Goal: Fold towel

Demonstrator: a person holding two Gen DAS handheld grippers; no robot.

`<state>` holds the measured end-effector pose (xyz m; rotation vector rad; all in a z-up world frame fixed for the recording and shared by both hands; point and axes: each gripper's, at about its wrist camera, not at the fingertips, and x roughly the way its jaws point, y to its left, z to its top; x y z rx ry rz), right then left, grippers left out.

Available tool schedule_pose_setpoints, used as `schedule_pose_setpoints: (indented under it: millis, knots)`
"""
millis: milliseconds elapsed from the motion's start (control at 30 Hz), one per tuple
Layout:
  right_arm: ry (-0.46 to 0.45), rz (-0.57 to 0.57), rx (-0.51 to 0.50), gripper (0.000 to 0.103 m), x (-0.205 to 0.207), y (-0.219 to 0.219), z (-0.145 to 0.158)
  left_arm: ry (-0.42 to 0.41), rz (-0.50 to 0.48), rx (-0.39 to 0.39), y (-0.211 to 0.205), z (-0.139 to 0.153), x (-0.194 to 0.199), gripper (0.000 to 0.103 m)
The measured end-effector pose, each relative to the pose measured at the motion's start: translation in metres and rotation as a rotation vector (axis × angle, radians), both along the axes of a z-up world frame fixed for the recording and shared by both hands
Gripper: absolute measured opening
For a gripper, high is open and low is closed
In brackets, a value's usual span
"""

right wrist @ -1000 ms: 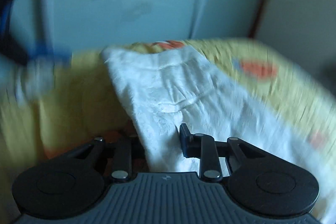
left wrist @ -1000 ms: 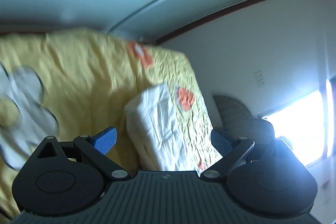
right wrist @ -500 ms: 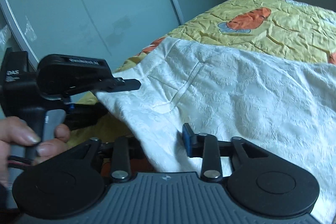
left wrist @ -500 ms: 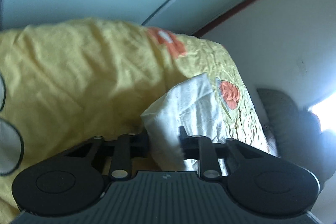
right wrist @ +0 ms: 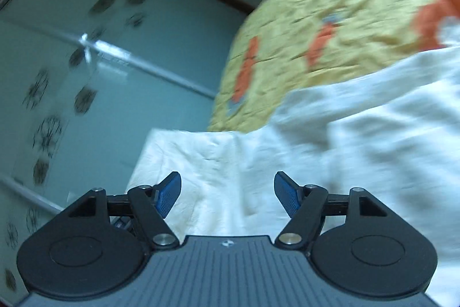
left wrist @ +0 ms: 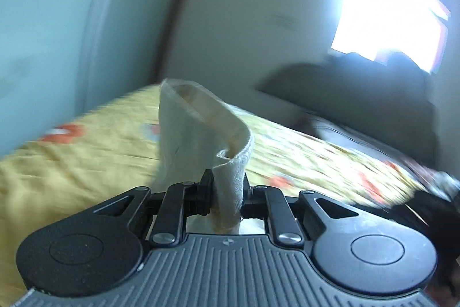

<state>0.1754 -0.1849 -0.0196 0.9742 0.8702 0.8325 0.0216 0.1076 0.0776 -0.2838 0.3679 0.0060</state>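
Observation:
The white towel [left wrist: 198, 134] rises as a curled strip from my left gripper [left wrist: 228, 186], which is shut on its edge above the yellow bedspread [left wrist: 86, 163]. In the right wrist view the towel [right wrist: 330, 140] lies spread over the bed, one corner hanging past the edge. My right gripper [right wrist: 227, 193] hovers just over that cloth with its blue pads [right wrist: 169, 192] wide apart and nothing held between them.
The yellow bedspread [right wrist: 345, 13] carries orange patches. A frosted glass sliding door [right wrist: 100, 62] stands beside the bed. A dark headboard [left wrist: 359, 99] and a bright window [left wrist: 396, 13] lie beyond the bed's far end.
My right gripper has let go of the towel and opened. My left gripper, open a second ago, closed on the towel's edge and has lifted and turned with it.

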Motion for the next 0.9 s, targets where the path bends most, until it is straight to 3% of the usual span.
schedule_pose_setpoints:
  millis: [100, 200, 300, 467, 500, 567, 700, 800, 900]
  knots:
    - [0.06, -0.007, 0.071, 0.072, 0.002, -0.019, -0.016, 0.05, -0.134, -0.008, -0.046, -0.02, 0.006, 0.016]
    - [0.155, -0.022, 0.13, 0.074, 0.005, -0.026, -0.038, 0.136, -0.204, 0.007, -0.078, -0.05, 0.012, 0.016]
    - [0.19, -0.009, 0.089, 0.075, 0.005, -0.021, -0.048, 0.199, -0.247, -0.01, -0.089, -0.068, 0.014, 0.016]
    - [0.156, 0.024, 0.02, 0.075, 0.01, -0.004, -0.041, 0.176, -0.304, 0.009, -0.092, -0.071, 0.003, 0.016]
    - [0.162, 0.026, -0.006, 0.075, 0.013, 0.001, -0.041, 0.184, -0.331, 0.033, -0.094, -0.071, 0.003, 0.028]
    - [0.157, 0.04, -0.042, 0.073, 0.015, 0.005, -0.039, 0.196, -0.372, 0.083, -0.094, -0.073, 0.022, 0.033]
    - [0.14, 0.065, -0.056, 0.072, 0.015, 0.005, -0.038, 0.223, -0.452, 0.013, -0.078, -0.068, 0.011, 0.059]
    - [0.133, 0.064, -0.04, 0.072, 0.012, 0.003, -0.04, 0.207, -0.437, -0.015, -0.055, -0.06, -0.008, 0.062]
    - [0.118, 0.065, -0.057, 0.072, 0.008, 0.002, -0.04, 0.2, -0.349, 0.026, -0.034, -0.049, -0.027, 0.067]
